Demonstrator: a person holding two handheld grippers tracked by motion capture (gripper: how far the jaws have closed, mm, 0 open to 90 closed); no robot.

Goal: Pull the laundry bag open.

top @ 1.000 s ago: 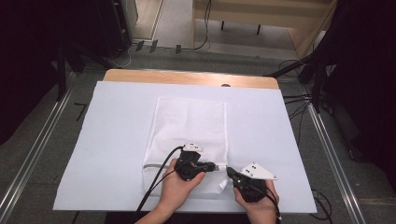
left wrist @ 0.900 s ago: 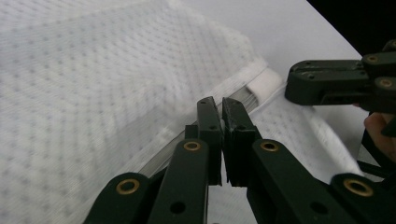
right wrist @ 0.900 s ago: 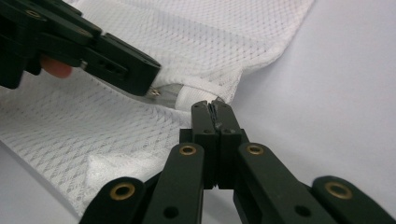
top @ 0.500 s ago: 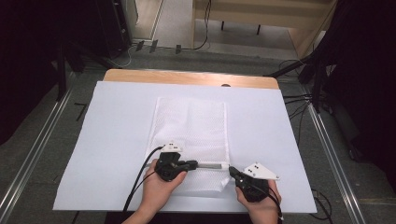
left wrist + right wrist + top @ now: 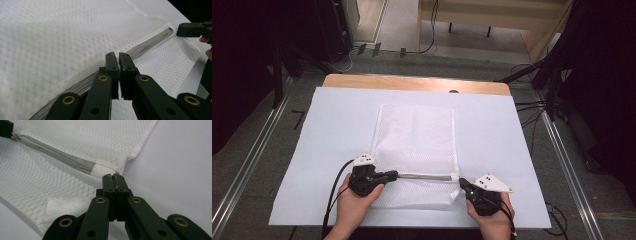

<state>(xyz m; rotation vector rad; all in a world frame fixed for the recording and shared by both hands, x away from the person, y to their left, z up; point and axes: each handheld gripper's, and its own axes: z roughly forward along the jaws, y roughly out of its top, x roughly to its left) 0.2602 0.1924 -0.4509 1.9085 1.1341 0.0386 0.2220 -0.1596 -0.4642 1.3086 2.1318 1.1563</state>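
White sheet [image 5: 512,150] covers wood table [image 5: 412,82]; grey floor, dark surrounds.

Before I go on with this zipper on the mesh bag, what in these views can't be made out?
- Zipper pull: in the high view the left hand-held gripper covers it; in its own view the shut jaws hide what they pinch.
- Right hand-held gripper: its shut jaws hide how much of the mesh bag corner they hold.
- Bag contents: the white mesh is too fine to see through.
- Forearms: cut off by the high view's bottom edge.
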